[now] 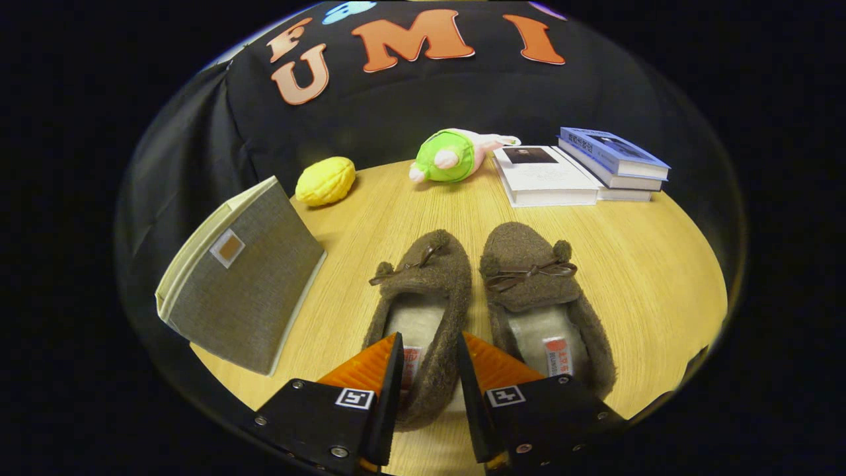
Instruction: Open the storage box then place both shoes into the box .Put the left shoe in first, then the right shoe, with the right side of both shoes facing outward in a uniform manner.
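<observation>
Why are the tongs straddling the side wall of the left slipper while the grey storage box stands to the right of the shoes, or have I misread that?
One detail is off. In the gripper view the grey storage box stands left of the shoes, not right. The rest holds: the tongs straddle the side wall of the left slipper.

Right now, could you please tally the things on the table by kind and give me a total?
Shoes: 2, left shoe and right shoe
Storage box: 1, folded flat
Books: 3
Plush toy: 1
Yellow lemon-shaped toy: 1
Total: 8
The gripper has its jaws astride the left shoe's inner side wall.
</observation>
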`<state>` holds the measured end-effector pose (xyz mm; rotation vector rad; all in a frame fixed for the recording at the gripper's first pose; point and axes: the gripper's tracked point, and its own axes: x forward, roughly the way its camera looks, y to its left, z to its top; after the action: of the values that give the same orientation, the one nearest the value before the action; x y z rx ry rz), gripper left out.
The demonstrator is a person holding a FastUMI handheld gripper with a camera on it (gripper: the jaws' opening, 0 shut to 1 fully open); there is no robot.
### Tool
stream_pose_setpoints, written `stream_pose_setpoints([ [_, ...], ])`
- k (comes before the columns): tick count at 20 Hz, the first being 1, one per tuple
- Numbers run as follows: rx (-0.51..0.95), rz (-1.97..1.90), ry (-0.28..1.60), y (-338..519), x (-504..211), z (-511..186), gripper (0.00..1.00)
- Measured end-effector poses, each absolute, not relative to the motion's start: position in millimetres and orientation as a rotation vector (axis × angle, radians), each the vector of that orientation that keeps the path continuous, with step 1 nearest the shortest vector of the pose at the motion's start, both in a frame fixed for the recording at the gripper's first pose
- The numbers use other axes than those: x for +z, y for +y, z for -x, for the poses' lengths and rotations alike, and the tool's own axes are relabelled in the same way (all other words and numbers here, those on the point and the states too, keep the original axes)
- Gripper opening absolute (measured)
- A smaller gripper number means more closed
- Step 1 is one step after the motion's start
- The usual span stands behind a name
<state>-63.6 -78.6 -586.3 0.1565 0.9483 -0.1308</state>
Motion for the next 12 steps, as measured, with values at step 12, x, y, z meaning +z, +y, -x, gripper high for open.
stream_pose_setpoints([
  [12, -0.23, -0.242, 1.025, -85, -603, 61, 0.08],
])
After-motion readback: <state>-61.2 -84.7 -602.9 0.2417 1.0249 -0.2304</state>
